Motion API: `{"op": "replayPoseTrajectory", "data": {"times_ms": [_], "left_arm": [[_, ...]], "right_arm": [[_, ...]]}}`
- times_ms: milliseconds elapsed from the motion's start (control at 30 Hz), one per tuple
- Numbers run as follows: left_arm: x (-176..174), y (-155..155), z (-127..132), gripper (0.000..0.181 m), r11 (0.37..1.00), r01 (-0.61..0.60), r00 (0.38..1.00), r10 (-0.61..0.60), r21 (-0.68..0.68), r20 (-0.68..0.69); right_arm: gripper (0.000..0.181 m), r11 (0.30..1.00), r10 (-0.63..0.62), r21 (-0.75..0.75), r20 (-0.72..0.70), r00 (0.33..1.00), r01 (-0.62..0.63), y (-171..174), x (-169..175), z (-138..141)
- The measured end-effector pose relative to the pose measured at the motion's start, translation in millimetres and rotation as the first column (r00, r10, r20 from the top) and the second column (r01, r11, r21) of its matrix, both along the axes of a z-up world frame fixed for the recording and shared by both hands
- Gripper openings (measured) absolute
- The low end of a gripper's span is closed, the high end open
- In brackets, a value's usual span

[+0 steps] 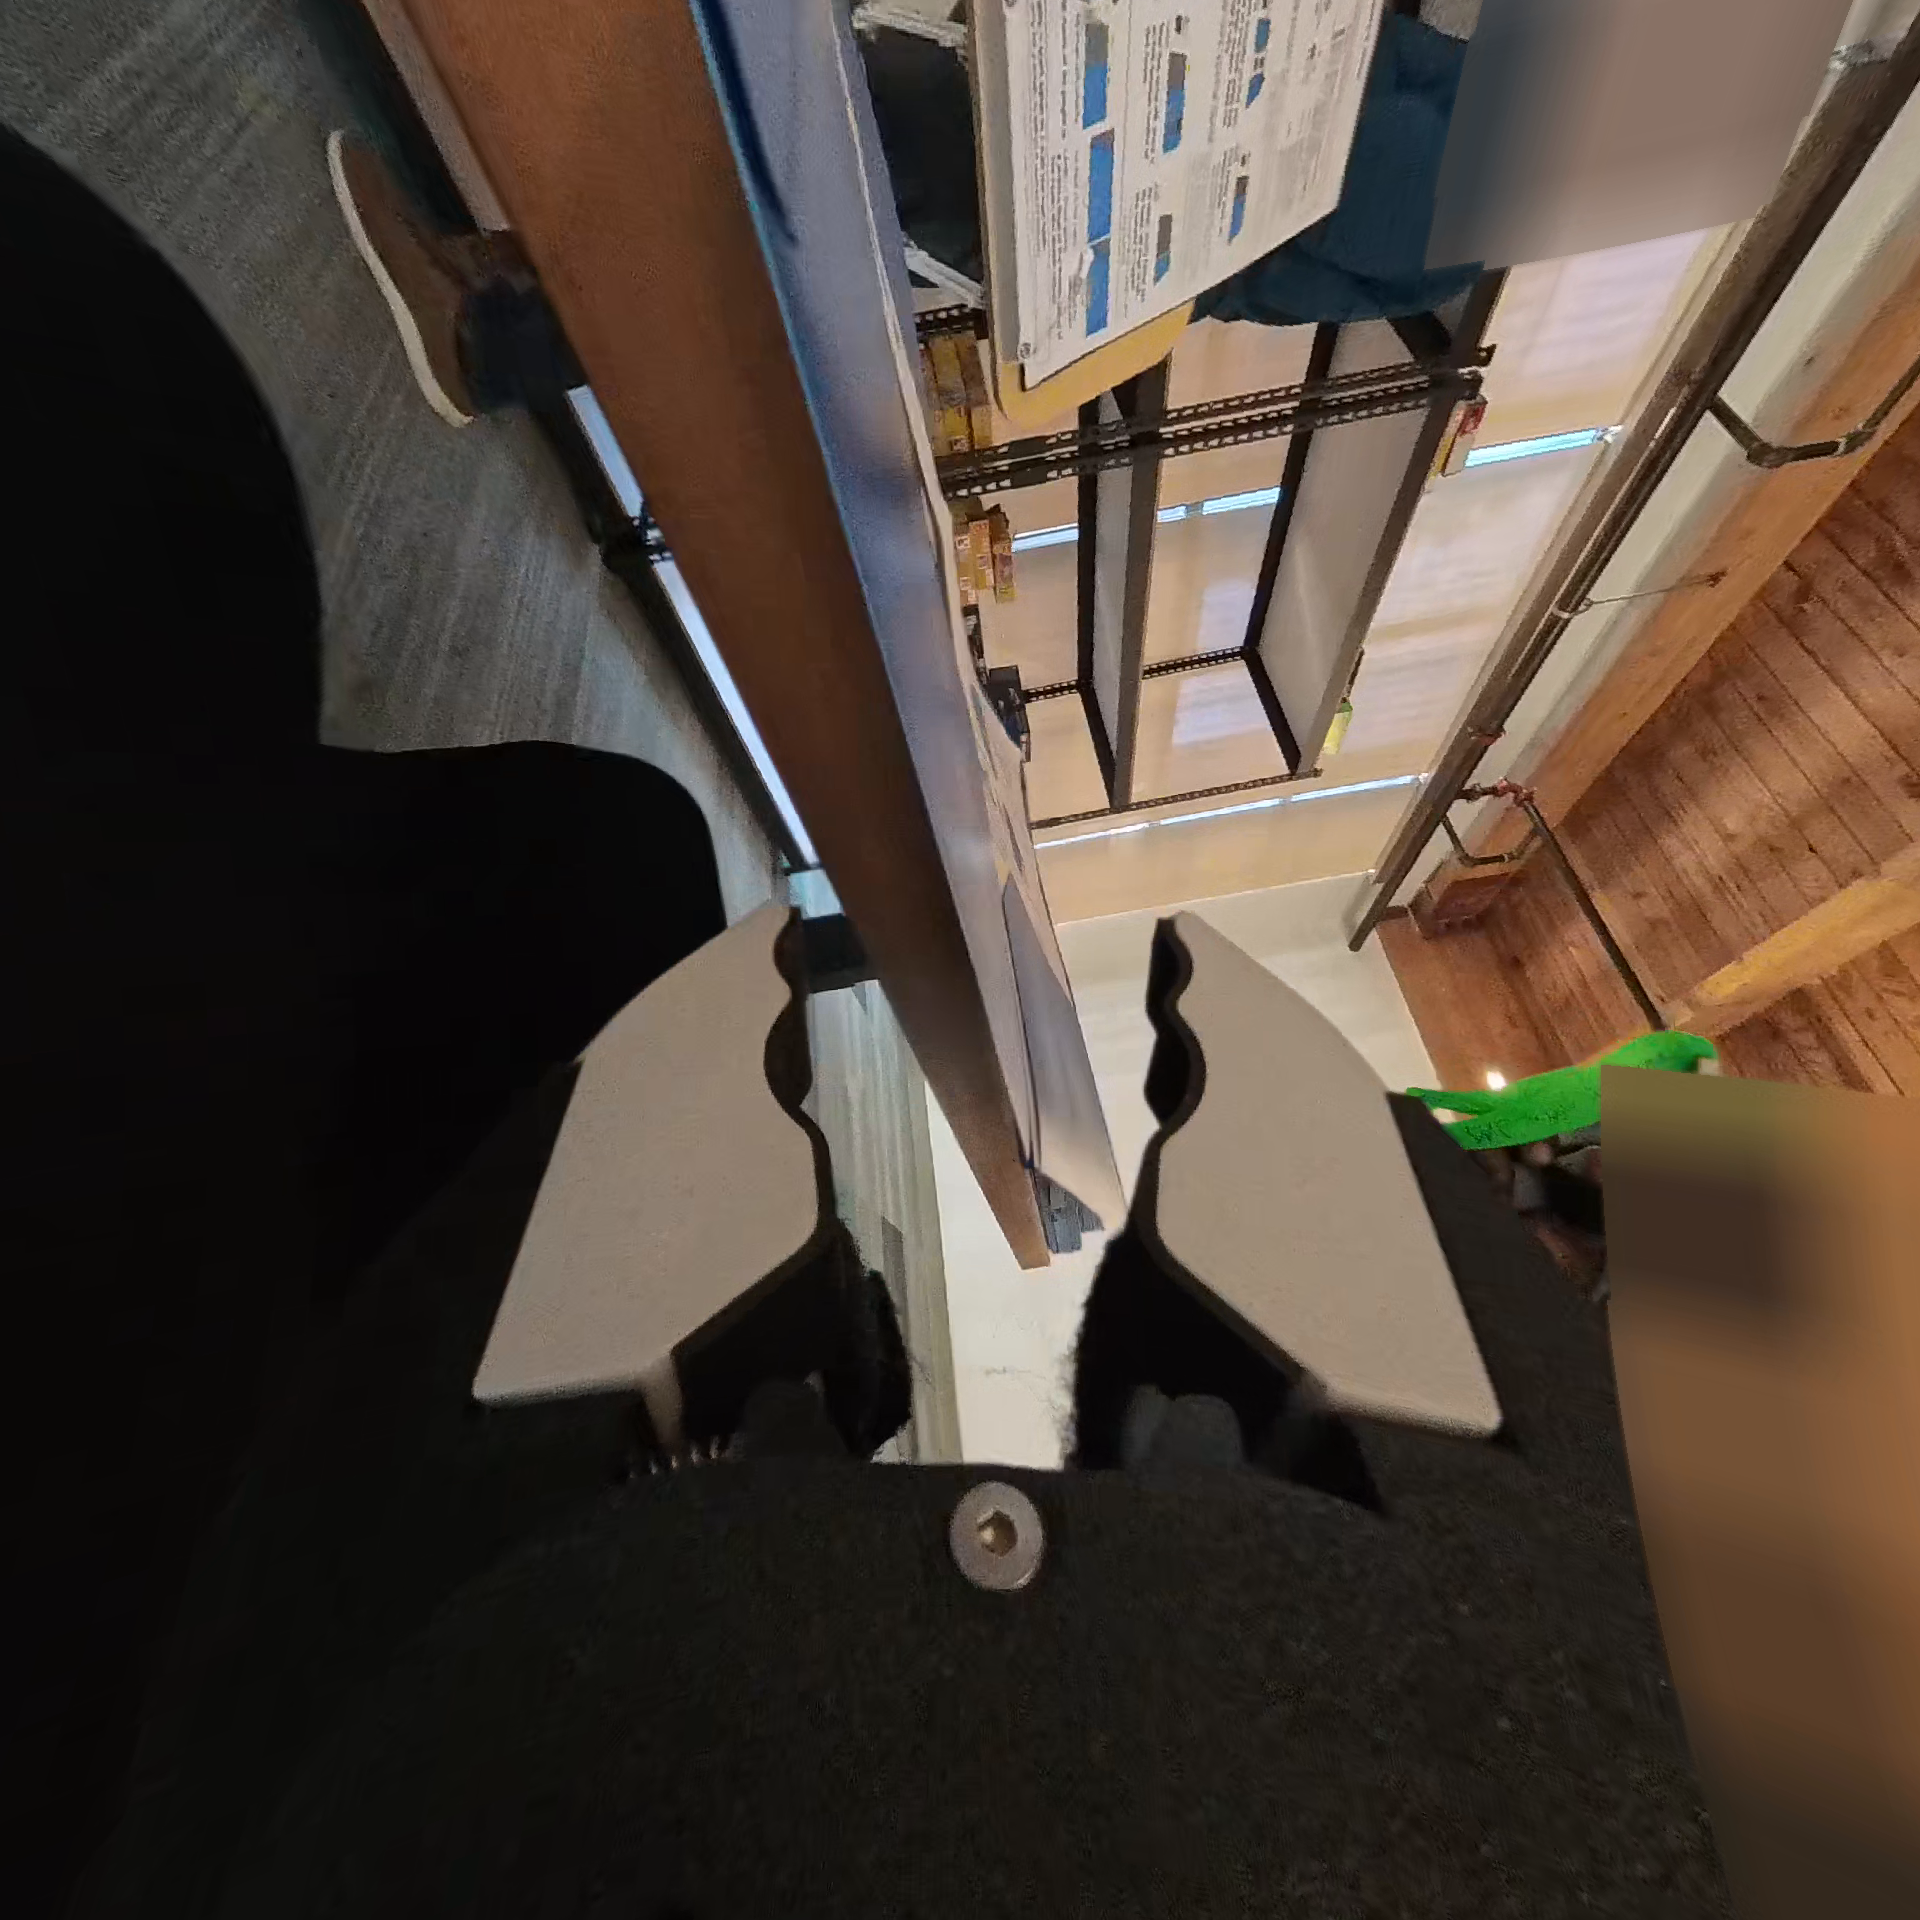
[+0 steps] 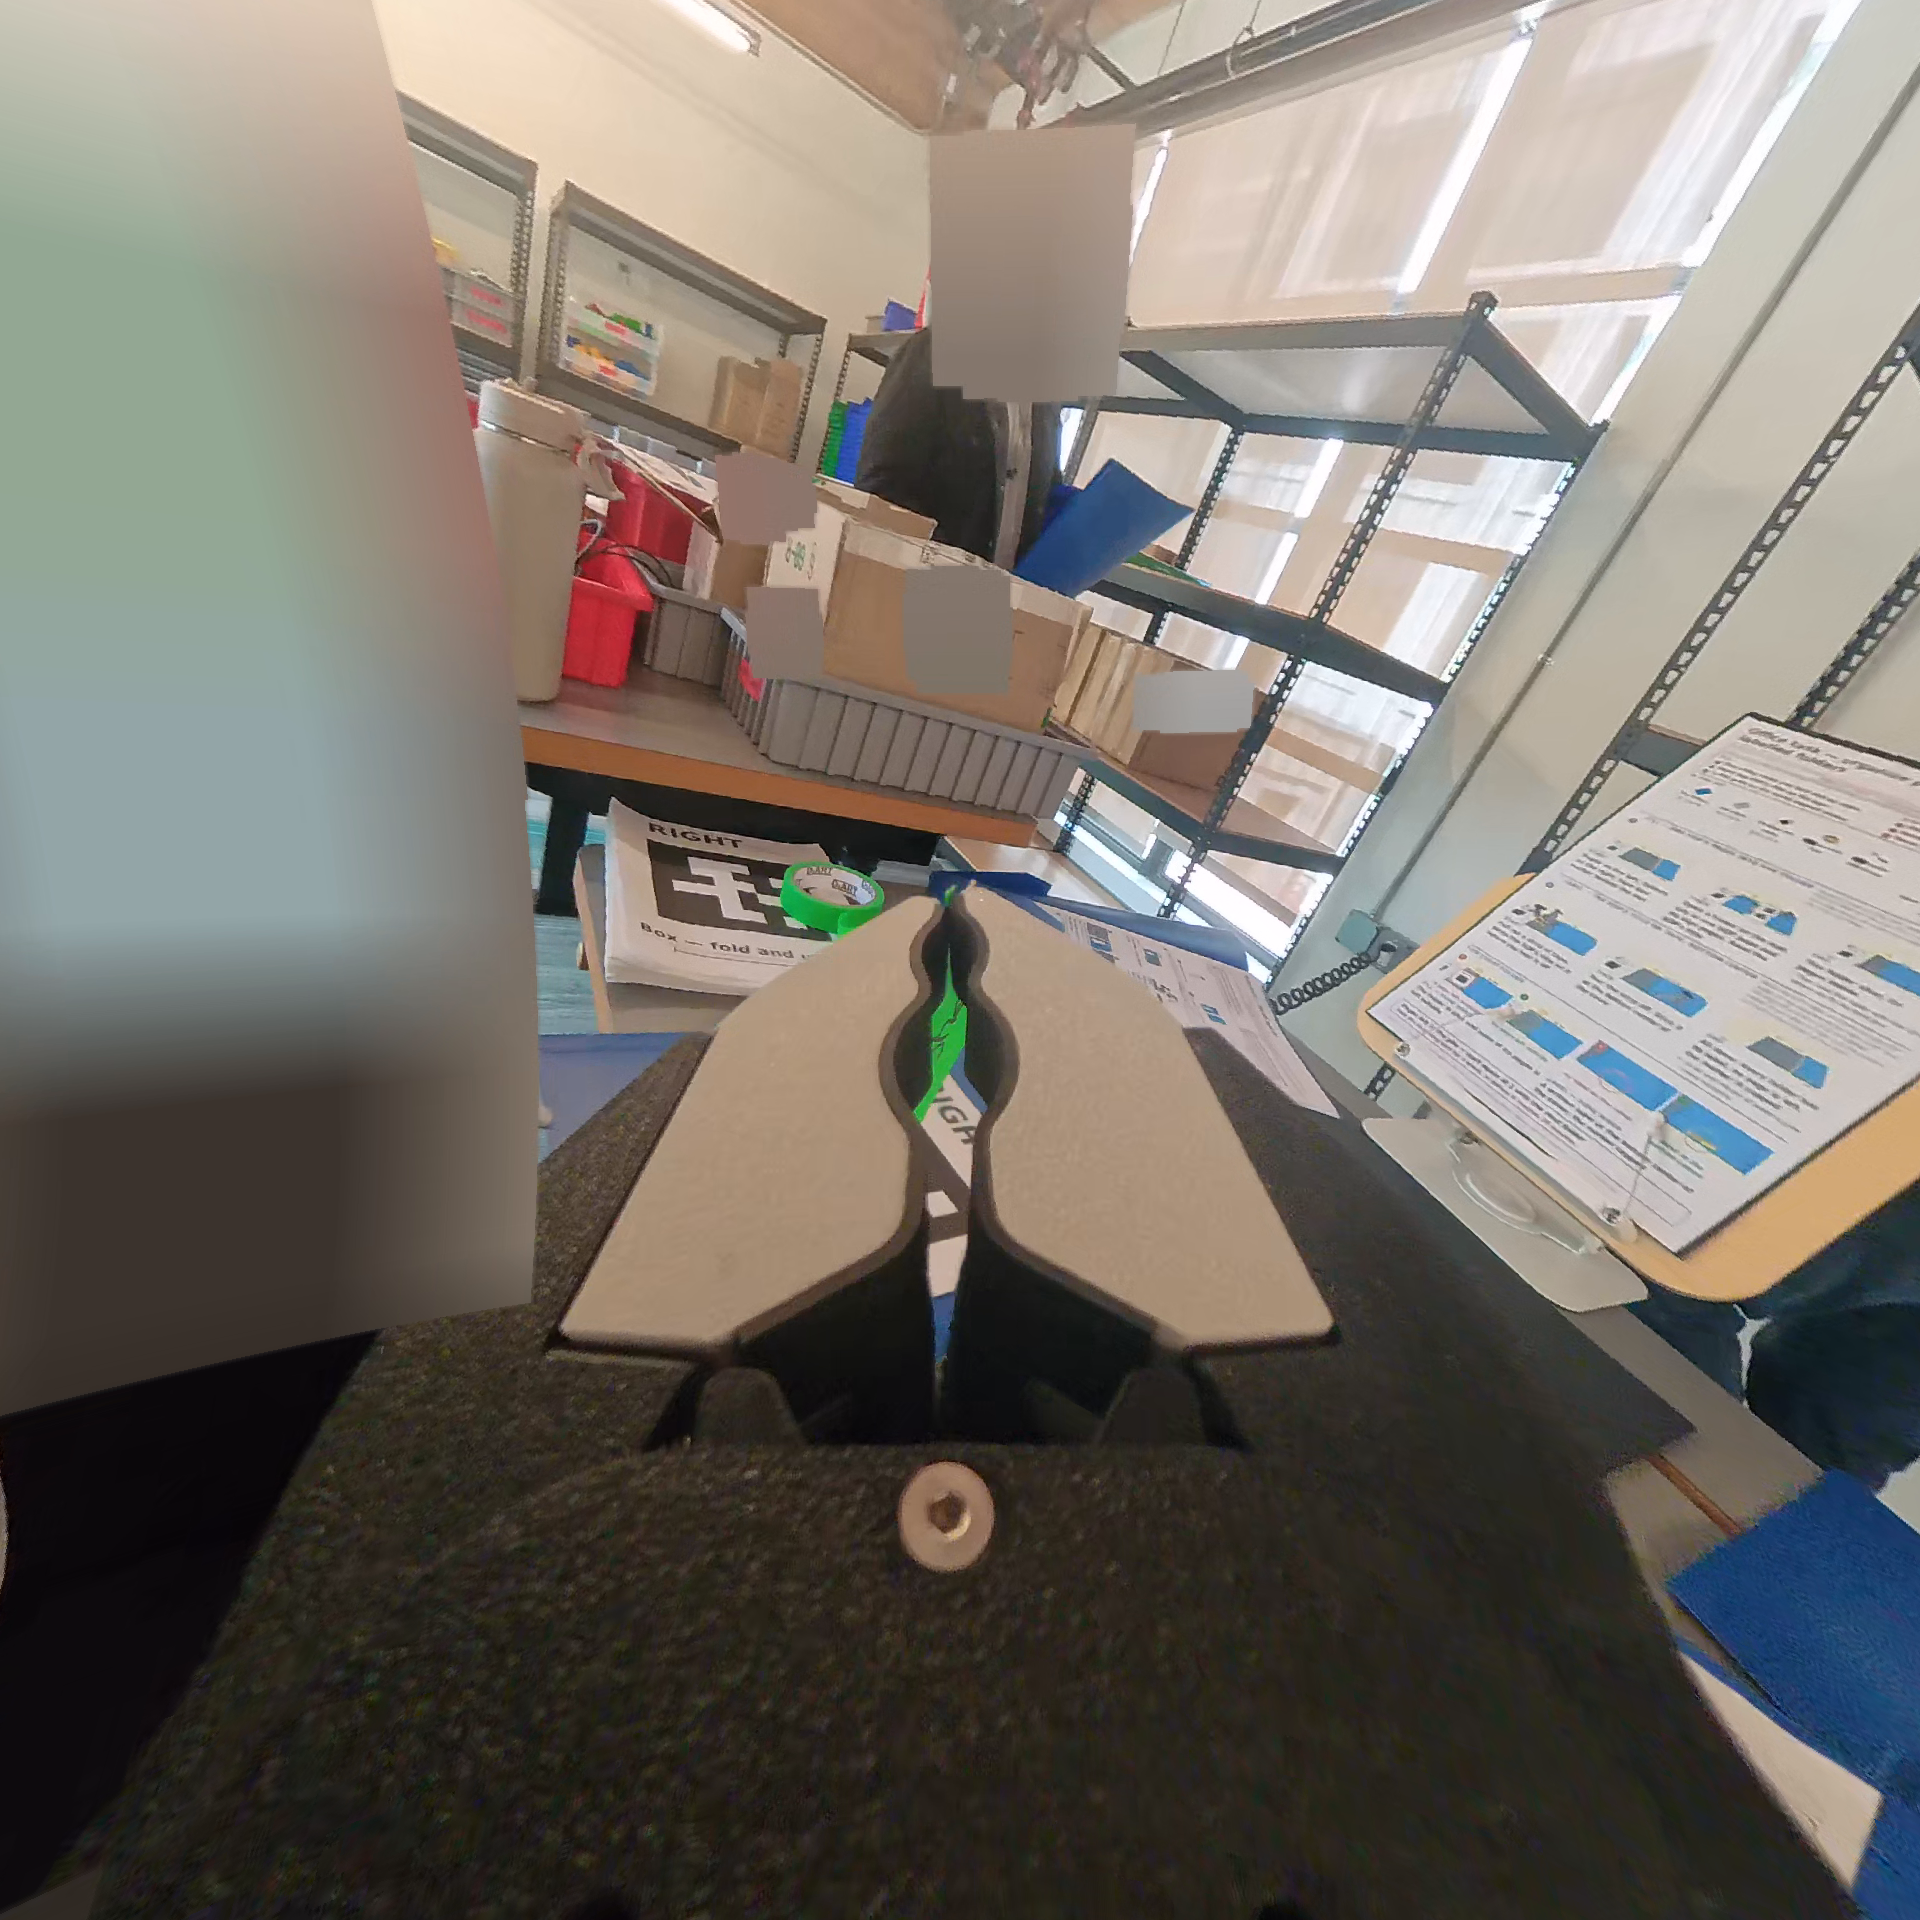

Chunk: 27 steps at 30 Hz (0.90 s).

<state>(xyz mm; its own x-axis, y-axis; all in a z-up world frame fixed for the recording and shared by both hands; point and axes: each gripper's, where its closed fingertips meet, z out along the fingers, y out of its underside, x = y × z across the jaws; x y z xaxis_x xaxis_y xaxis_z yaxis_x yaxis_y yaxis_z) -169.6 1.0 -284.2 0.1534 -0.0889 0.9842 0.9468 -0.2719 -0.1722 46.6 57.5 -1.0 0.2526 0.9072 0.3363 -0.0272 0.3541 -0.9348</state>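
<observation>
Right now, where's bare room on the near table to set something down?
Bare: blue mat right of the right gripper, below the clipboard; grey table strip between clipboard and papers. Crowded: ahead around the tape roll; far table full.

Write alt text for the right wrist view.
The right claw is shut on a strip of green tape, held above a blue mat. A green tape roll lies just beyond on a printed sheet, with an instruction sheet on a stand to the right.
</observation>
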Motion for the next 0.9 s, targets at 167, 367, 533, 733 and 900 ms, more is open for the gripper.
{"op": "replayPoseTrajectory", "data": {"times_ms": [167, 367, 533, 733, 900], "left_arm": [[-8, 34, 0, 0.013, 0.995, -0.035, 0.990, 0.022, 0.096, 0.139], [-7, 13, 12, 0.000, 0.992, -0.069, 0.995, 0.076, 0.108, -0.071], [-8, -8, 54, 0.001, 0.984, -0.074, 0.951, 0.118, 0.160, -0.287], [3, -11, 109, 0.001, 0.952, -0.042, 0.891, 0.173, 0.304, -0.420], [-8, -3, 148, 0.001, 0.927, -0.028, 0.804, 0.243, 0.375, -0.542]], "right_arm": [[0.000, 1.000, 0.018, 0.010, -0.005, 1.000, -0.018, 3, -4, 2], [0.000, 1.000, 0.010, -0.001, -0.017, 1.000, -0.010, 11, 0, 3], [0.000, 1.000, 0.013, -0.013, -0.025, 1.000, -0.014, 12, 1, 3], [0.000, 1.000, 0.008, 0.016, -0.042, 0.999, -0.007, 5, 8, 12], [0.000, 0.999, 0.005, 0.032, -0.072, 0.997, -0.002, 1, 18, 21]]}}
